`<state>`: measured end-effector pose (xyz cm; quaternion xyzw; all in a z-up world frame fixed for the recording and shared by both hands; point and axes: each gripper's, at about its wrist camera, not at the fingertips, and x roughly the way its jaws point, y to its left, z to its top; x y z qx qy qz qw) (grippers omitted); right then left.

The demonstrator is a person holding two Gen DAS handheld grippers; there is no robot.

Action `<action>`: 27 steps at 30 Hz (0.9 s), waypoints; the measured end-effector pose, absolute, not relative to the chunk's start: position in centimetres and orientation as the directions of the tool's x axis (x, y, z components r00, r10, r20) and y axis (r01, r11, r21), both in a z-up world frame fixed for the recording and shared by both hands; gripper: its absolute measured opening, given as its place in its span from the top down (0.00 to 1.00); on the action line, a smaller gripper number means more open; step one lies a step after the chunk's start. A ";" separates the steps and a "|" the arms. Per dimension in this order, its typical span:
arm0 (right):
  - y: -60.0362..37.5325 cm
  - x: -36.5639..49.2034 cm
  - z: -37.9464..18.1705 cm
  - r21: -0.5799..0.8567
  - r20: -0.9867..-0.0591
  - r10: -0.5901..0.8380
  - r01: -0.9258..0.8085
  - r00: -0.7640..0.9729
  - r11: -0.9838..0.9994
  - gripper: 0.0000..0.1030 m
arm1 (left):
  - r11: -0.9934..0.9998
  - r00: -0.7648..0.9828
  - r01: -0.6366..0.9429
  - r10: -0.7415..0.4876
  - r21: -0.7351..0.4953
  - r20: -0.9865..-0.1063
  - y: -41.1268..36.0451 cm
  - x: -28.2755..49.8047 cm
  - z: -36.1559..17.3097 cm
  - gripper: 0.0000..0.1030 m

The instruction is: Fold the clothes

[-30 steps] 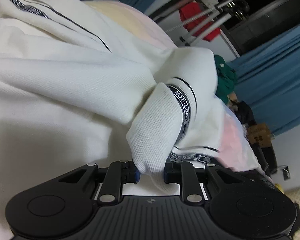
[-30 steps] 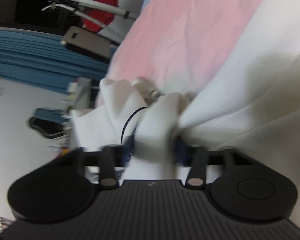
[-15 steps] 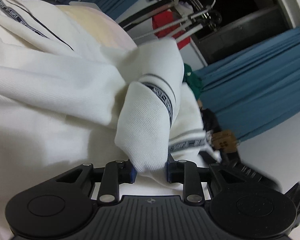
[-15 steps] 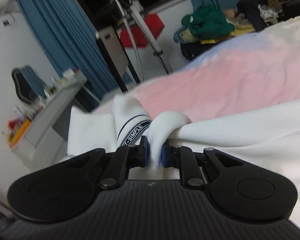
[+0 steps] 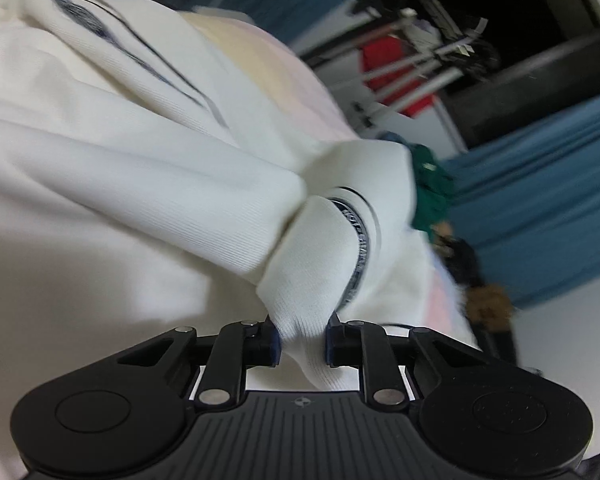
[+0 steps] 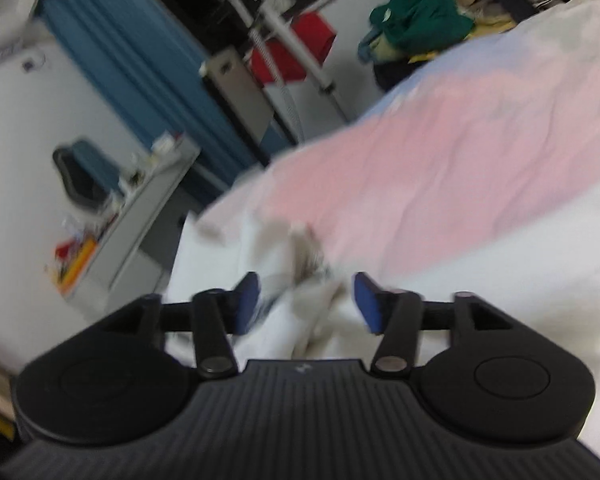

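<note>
The left gripper [image 5: 302,338] pinches the soft white top [image 5: 140,184] at its cuff. The right gripper [image 6: 306,304] has just opened, its pads off the floppy cloth between them. Thick edges hold best.

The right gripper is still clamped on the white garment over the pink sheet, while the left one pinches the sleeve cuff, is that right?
Not quite. The right wrist view shows the right gripper open; its jaws have just been opening and stand clear of the white garment between them. The left gripper does pinch the sleeve cuff.

White ribbed garment [image 5: 148,184] (dark lettered stripe trim) bunched, cuff end pinched, spread over pink bedding.
</note>
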<state>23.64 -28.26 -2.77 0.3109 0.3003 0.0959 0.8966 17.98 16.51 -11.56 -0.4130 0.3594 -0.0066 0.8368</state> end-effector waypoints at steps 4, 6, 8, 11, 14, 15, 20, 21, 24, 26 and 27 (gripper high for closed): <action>-28.0 30.4 -4.6 0.605 -0.570 0.413 0.022 0.711 0.796 0.43 | 0.666 0.750 -0.364 -0.205 -0.651 -0.629 16.8 19.2 -11.1 0.84; -26.8 32.4 -5.5 0.612 -0.576 0.472 -0.032 0.667 0.791 0.43 | 0.663 0.753 -0.396 -0.162 -0.635 -0.638 17.2 19.1 -10.9 0.84; -25.1 34.3 -6.2 0.617 -0.588 0.521 -0.074 0.618 0.784 0.43 | 0.660 0.751 -0.407 -0.152 -0.632 -0.642 17.8 19.0 -10.5 0.84; -22.1 36.1 -7.1 0.556 -0.662 0.495 -0.074 0.563 0.828 0.43 | 0.657 0.748 -0.416 -0.146 -0.628 -0.648 18.6 18.8 -9.9 0.84; -20.2 36.5 -7.9 0.472 -0.709 0.435 -0.085 0.555 0.877 0.45 | 0.660 0.744 -0.422 -0.140 -0.622 -0.653 19.0 18.5 -9.7 0.84; -19.9 36.5 -8.1 0.453 -0.712 0.413 -0.079 0.568 0.888 0.46 | 0.659 0.743 -0.423 -0.141 -0.622 -0.654 19.0 18.8 -9.6 0.84; -21.1 36.3 -8.5 0.407 -0.719 0.310 0.015 0.622 0.913 0.44 | 0.660 0.739 -0.424 -0.143 -0.620 -0.658 18.0 21.2 -10.7 0.84; -20.8 36.4 -8.8 0.403 -0.730 0.344 -0.034 0.590 0.914 0.44 | 0.662 0.739 -0.424 -0.143 -0.619 -0.659 18.0 21.3 -10.7 0.83; -20.1 36.7 -9.4 0.382 -0.760 0.415 -0.173 0.500 0.908 0.44 | 0.672 0.737 -0.421 -0.138 -0.609 -0.662 17.9 21.4 -10.7 0.83; -19.7 36.5 -8.8 0.322 -0.782 0.374 -0.192 0.498 0.927 0.80 | 0.676 0.739 -0.414 -0.142 -0.610 -0.659 17.9 21.6 -10.8 0.83; -19.8 36.4 -8.3 0.290 -0.792 0.342 -0.182 0.507 0.940 0.85 | 0.681 0.741 -0.408 -0.142 -0.608 -0.656 17.8 21.6 -10.8 0.83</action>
